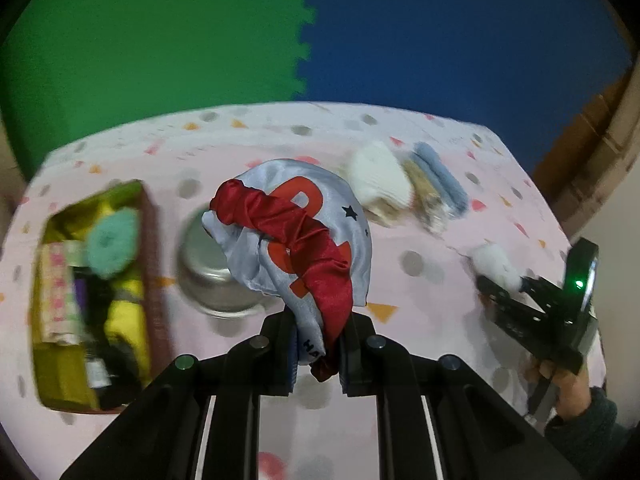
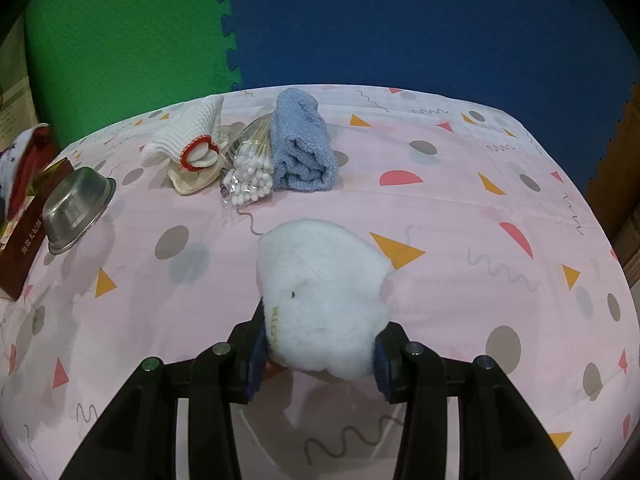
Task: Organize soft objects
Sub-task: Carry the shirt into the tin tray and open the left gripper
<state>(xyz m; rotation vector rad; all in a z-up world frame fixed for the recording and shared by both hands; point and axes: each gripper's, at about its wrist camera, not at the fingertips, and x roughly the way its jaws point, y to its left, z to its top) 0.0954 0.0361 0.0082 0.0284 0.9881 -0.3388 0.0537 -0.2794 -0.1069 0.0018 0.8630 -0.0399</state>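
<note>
Left tool clenched on red-and-grey satin cloth; right tool grasping white fluffy toy. Bare bench rightward. Box lettering unreadable.

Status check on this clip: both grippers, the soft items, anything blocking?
Left gripper shut on satin cloth, lifted. Right gripper shut on white fluffy pad. Steel bowl beside the box.
</note>
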